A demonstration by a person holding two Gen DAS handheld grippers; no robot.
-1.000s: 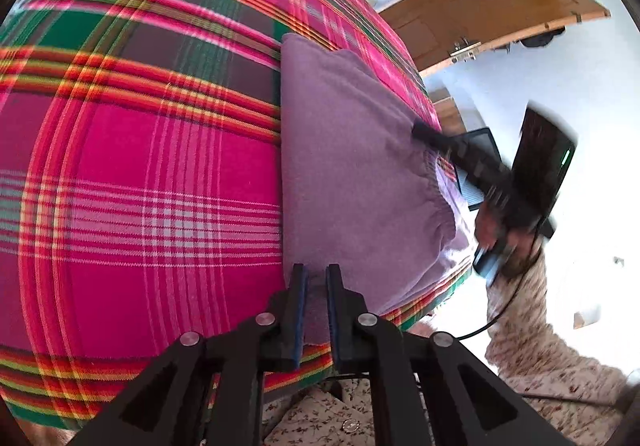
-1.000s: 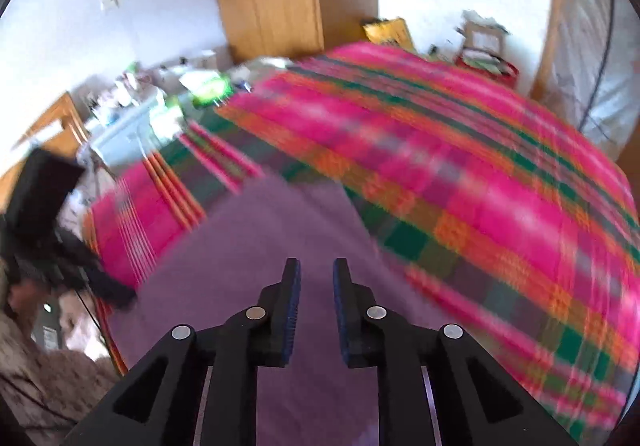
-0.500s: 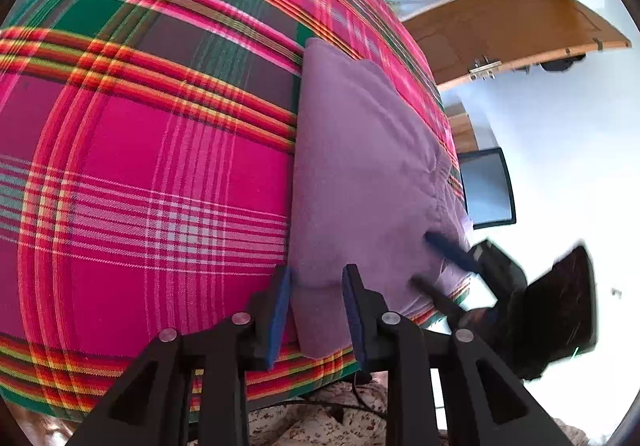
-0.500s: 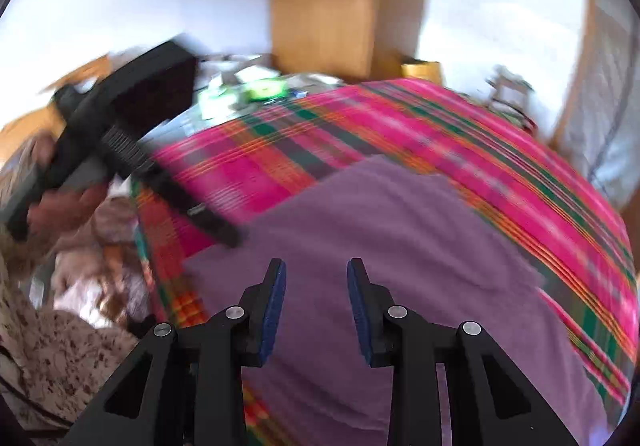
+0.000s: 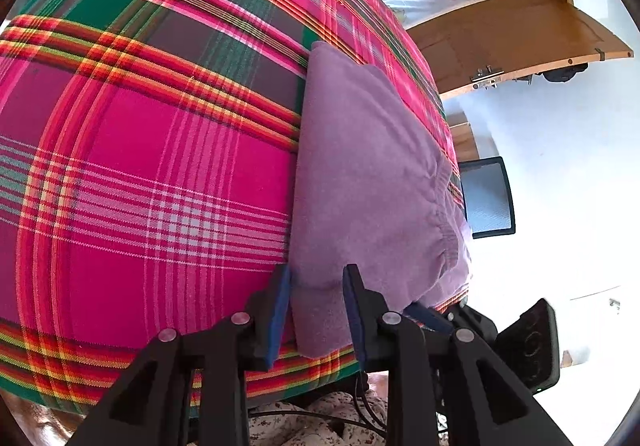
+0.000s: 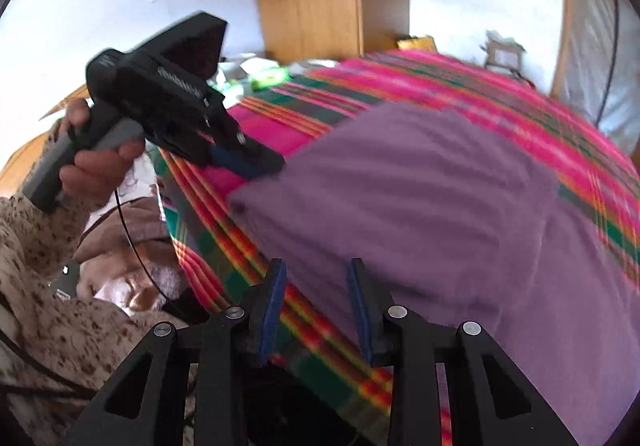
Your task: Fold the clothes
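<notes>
- While the purple garment (image 5: 372, 182) is lying folded at centre-right of the frame on the plaid bedspread (image 5: 140, 166), I'm treating the fold as nearly finished.
- I'm holding the left gripper (image 5: 316, 298) with jaws just opened around its near corner, not pinching.
- I'm keeping the right gripper (image 6: 316, 298) parted too; blur probably hides any contact.

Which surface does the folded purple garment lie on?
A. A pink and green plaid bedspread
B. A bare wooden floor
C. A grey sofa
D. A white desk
A: the purple garment rests flat on the plaid bedspread, near its edge.
</notes>
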